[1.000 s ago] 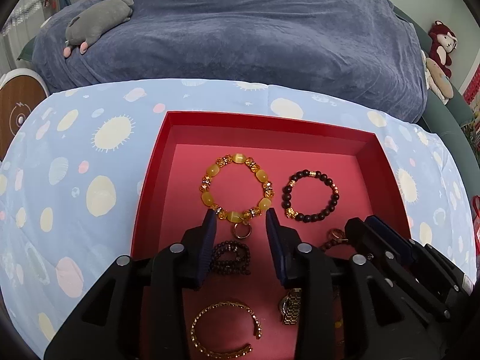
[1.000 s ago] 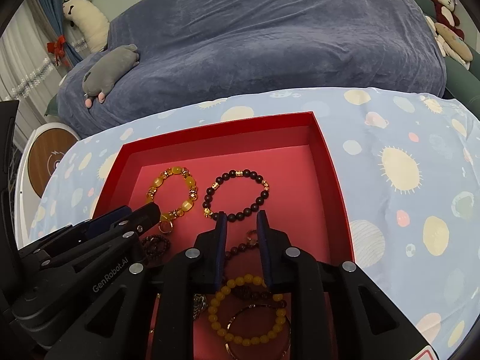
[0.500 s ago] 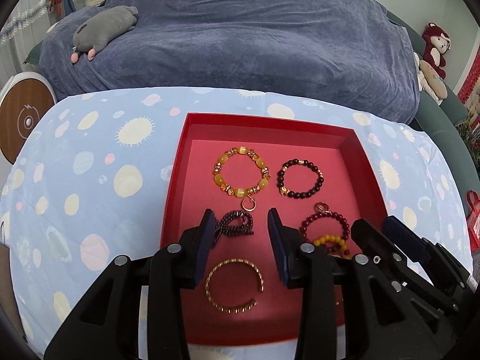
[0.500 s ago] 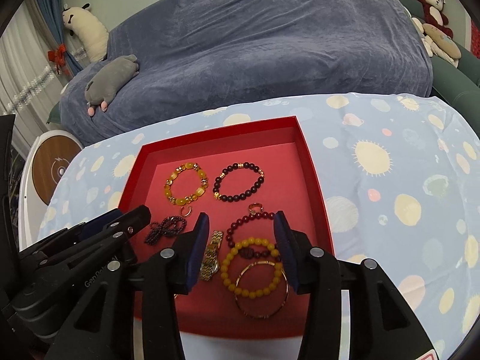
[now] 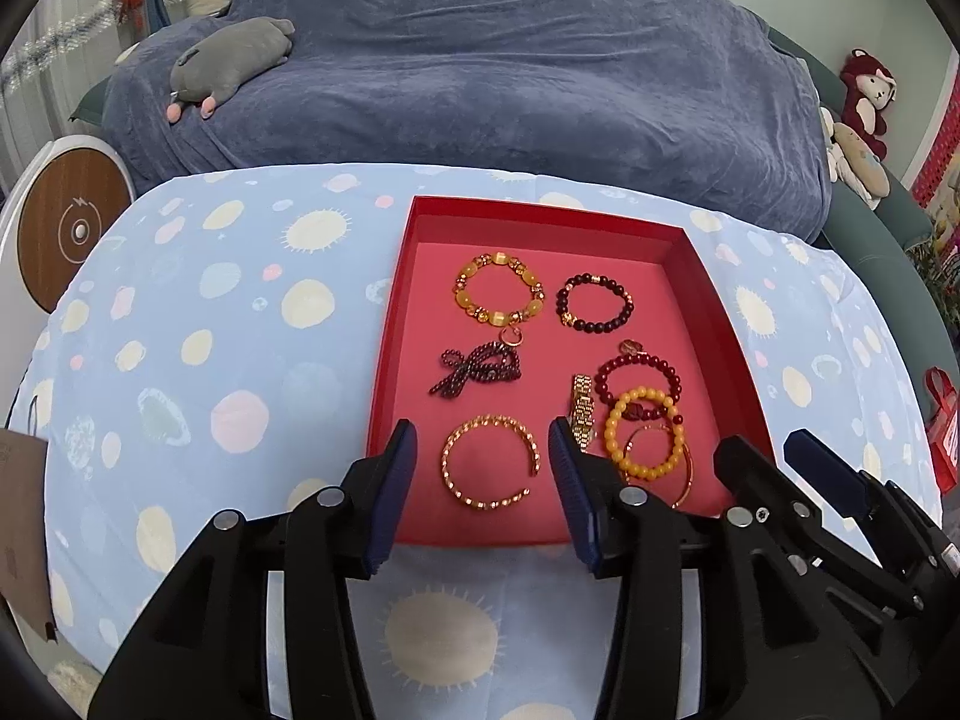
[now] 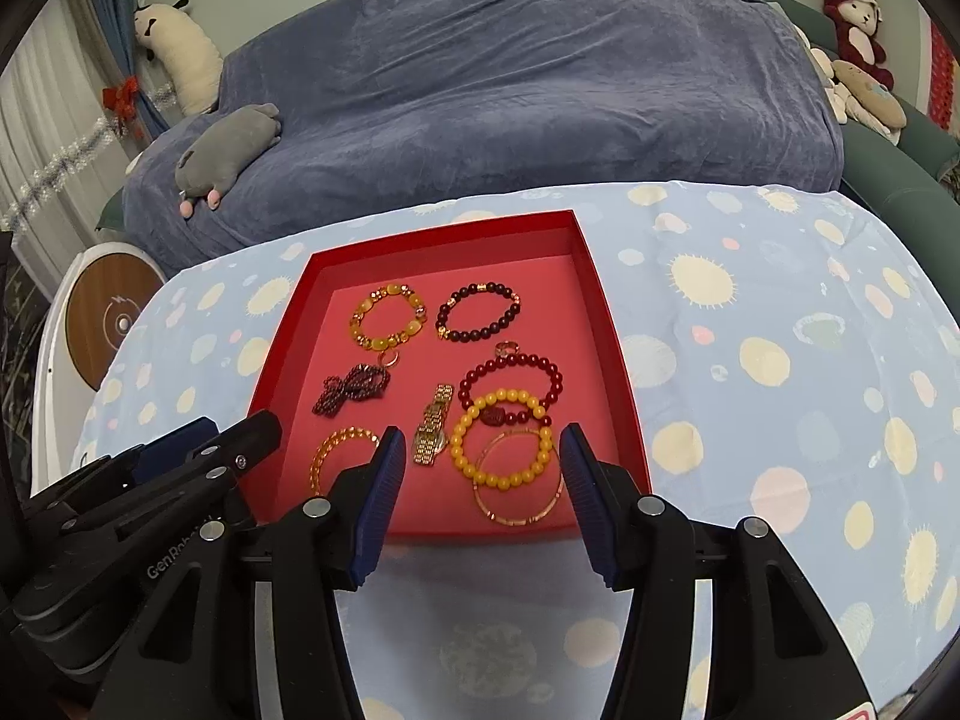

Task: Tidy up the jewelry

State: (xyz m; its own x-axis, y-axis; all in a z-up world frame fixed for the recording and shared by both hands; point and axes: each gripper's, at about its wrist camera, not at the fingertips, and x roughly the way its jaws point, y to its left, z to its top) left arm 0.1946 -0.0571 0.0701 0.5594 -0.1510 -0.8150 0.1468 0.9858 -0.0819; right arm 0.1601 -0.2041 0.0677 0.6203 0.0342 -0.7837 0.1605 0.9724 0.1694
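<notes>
Left wrist view, both grippers pulled back from red tray [image 5: 390,354], fingers [image 5: 401,468] opening, empty.

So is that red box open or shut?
Open: the red box has no lid on, and its bracelets lie in plain view.

A shallow red cardboard tray [image 5: 396,324] sits on a pale-blue tablecloth with cream sun spots [image 5: 240,324], before a slate-blue velvety sofa throw [image 5: 510,72].

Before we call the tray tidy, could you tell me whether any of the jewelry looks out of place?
Yes. Near the red tray's right front corner, the yellow bead bracelet lies on top of the dark red bead bracelet and a thin gold bangle, while the other pieces lie apart. The purple bead strand is bunched rather than laid round.
</notes>
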